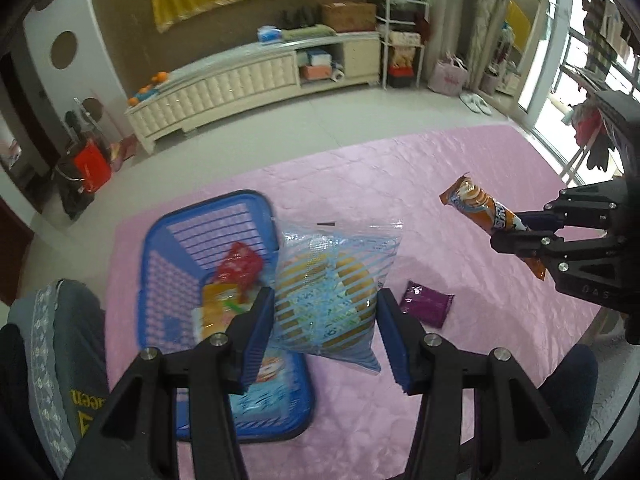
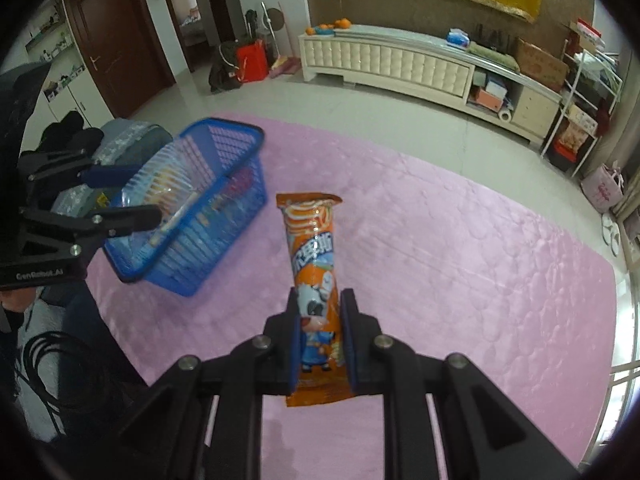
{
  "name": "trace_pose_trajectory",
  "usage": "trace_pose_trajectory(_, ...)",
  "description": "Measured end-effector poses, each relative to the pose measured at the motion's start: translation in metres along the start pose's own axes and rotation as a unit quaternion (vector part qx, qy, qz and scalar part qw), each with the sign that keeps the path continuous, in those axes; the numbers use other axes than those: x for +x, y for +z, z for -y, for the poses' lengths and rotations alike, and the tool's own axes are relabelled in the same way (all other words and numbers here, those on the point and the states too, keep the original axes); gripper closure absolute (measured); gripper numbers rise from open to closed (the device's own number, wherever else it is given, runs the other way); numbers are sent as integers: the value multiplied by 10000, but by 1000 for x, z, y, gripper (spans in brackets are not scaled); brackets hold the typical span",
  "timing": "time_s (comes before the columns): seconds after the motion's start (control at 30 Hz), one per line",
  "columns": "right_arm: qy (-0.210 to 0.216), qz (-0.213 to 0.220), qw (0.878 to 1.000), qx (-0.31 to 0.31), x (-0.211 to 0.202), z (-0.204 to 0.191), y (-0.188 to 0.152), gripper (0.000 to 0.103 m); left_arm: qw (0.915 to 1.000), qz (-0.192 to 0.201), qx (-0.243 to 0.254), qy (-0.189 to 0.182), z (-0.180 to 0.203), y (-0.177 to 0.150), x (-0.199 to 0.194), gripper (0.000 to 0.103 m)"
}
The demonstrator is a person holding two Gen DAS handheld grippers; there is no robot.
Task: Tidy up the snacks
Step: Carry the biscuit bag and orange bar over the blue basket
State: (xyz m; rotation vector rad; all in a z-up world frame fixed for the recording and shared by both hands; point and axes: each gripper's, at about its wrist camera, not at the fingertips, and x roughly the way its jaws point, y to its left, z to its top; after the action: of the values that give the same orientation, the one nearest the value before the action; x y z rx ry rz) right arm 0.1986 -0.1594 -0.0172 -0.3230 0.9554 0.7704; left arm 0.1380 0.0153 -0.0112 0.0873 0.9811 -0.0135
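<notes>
The clear bag with blue stripes (image 1: 326, 292), holding round golden pastries, hangs in the air just right of the blue basket (image 1: 168, 280), which already contains a red packet (image 1: 240, 266) and other snacks. The left tongs (image 1: 324, 328) are clamped on the bag's sides, blue pads pressing it. The right tongs (image 2: 320, 336) are nearly together, gripping the lower half of a long orange snack wrapper (image 2: 316, 280) printed with a cartoon cow, lifted above the pink cover (image 2: 440, 260). A purple packet (image 1: 426, 304) lies on the cover.
</notes>
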Motion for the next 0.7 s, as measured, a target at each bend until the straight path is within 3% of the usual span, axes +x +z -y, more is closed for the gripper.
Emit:
trace_pose_trajectory(0.37,185,18,9991,-377,8,-81,30,81,9988,227,-392,198,-56,-33,-37,54)
trace_pose_trajectory(0.7,381,-341,9977,-454,52,-136,50,81,9968,105,-713,333,-105,-59,-34,54)
